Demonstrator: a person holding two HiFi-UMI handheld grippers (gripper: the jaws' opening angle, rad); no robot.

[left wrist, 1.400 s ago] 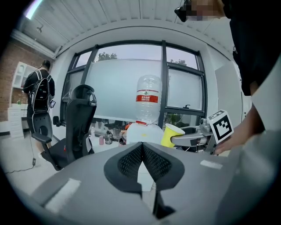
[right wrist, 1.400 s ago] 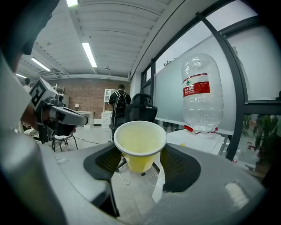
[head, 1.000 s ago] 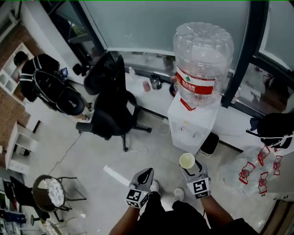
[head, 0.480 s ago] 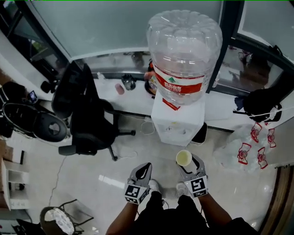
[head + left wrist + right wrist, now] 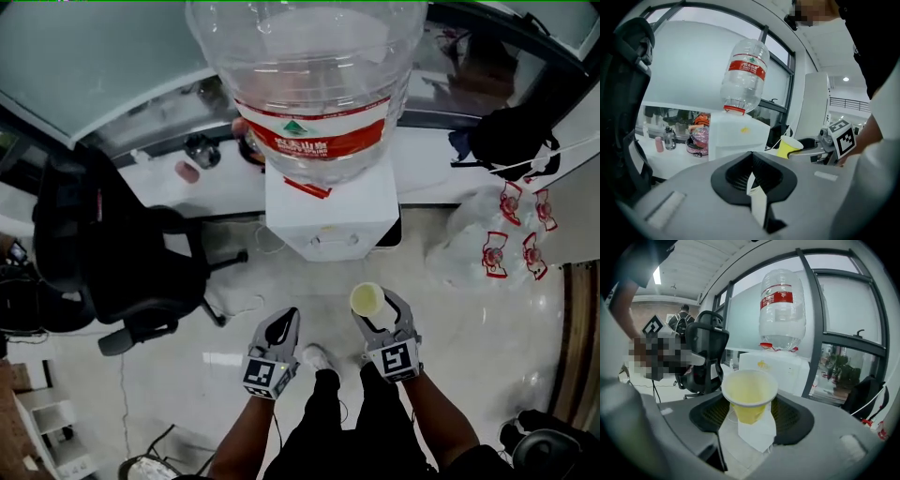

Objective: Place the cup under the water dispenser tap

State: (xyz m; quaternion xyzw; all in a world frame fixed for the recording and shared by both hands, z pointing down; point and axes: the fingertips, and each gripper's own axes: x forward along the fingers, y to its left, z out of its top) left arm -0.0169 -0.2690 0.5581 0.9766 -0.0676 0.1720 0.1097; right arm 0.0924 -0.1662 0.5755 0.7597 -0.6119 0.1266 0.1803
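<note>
A yellow paper cup point(image 5: 367, 299) stands upright between the jaws of my right gripper point(image 5: 379, 307), which is shut on it. In the right gripper view the cup point(image 5: 749, 394) fills the middle, with its open mouth facing up. The white water dispenser point(image 5: 328, 211) stands just ahead of both grippers, with a large clear bottle point(image 5: 309, 84) upside down on top. The cup is short of the dispenser's front, over the floor. My left gripper point(image 5: 279, 328) is to the left of the cup, shut and empty. From the left gripper view the cup point(image 5: 789, 146) shows at the right, beside the dispenser point(image 5: 736, 136).
A black office chair point(image 5: 103, 253) stands to the left of the dispenser. Bagged spare bottles point(image 5: 506, 244) lie on the floor at the right, with a black bag point(image 5: 511, 136) on the white counter point(image 5: 202, 187) behind. The person's shoes point(image 5: 319, 356) are below the grippers.
The dispenser has come much nearer and now fills the top of the head view. Both grippers have moved toward it and lower. The cup stays in the right gripper.
</note>
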